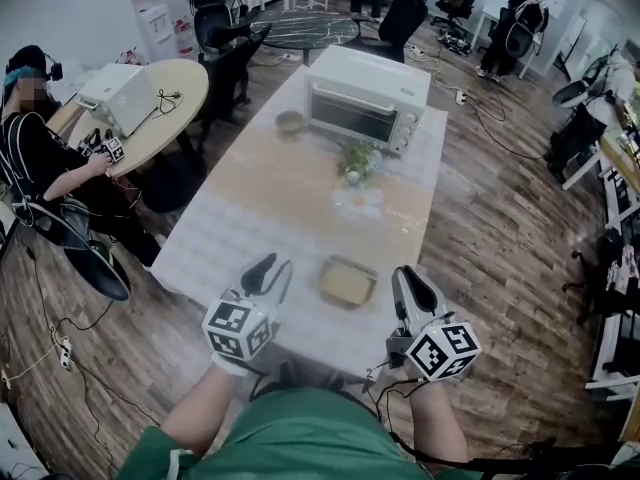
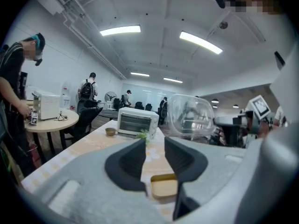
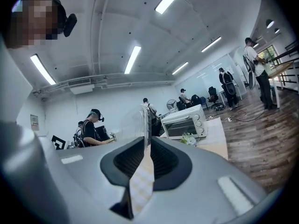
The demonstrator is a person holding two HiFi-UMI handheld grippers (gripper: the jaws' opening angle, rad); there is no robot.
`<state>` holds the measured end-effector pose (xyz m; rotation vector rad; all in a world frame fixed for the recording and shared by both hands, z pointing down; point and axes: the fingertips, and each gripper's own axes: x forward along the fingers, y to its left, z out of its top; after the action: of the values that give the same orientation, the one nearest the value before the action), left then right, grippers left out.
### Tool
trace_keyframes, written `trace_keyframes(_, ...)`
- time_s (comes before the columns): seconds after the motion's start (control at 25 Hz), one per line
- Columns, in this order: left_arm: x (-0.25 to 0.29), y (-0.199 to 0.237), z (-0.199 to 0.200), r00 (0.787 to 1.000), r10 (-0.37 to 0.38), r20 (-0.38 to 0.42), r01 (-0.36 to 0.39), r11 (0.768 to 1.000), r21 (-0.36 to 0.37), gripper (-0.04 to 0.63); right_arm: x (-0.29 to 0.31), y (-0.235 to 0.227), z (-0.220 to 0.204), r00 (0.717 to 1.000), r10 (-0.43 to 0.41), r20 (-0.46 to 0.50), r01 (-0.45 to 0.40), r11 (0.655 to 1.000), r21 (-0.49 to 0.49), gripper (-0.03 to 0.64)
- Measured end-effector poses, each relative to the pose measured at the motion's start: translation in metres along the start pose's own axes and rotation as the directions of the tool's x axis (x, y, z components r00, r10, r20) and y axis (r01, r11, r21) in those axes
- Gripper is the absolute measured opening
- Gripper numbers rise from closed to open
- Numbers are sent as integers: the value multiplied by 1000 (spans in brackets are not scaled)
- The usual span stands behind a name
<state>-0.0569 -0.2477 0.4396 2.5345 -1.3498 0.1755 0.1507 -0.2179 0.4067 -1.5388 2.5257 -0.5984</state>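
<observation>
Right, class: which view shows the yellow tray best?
The head view: the whole tray shows from above. The left gripper view shows only part of it, past its jaws; the right gripper view shows none of it.

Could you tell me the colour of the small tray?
The tray is yellowish tan; clearest in head view.

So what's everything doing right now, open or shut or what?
Left gripper: open, holding nothing.
Right gripper: shut on the clear container.
Toaster oven: door shut.
Yellow tray: lying flat on the table.
Small bowl: upright by the toaster oven.
</observation>
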Motion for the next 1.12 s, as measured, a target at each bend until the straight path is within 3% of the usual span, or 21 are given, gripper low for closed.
trace_keyframes(0.48, 4, -17, 37, 995, -56, 79, 56, 998, 12, 124, -10, 9, 36, 996, 7, 88, -3, 999, -44, 43)
trace_keyframes(1.12, 5, -32, 53, 992, -80, 97, 75, 996, 51, 124, -25, 5, 55, 988, 7, 155, -1, 999, -38, 41)
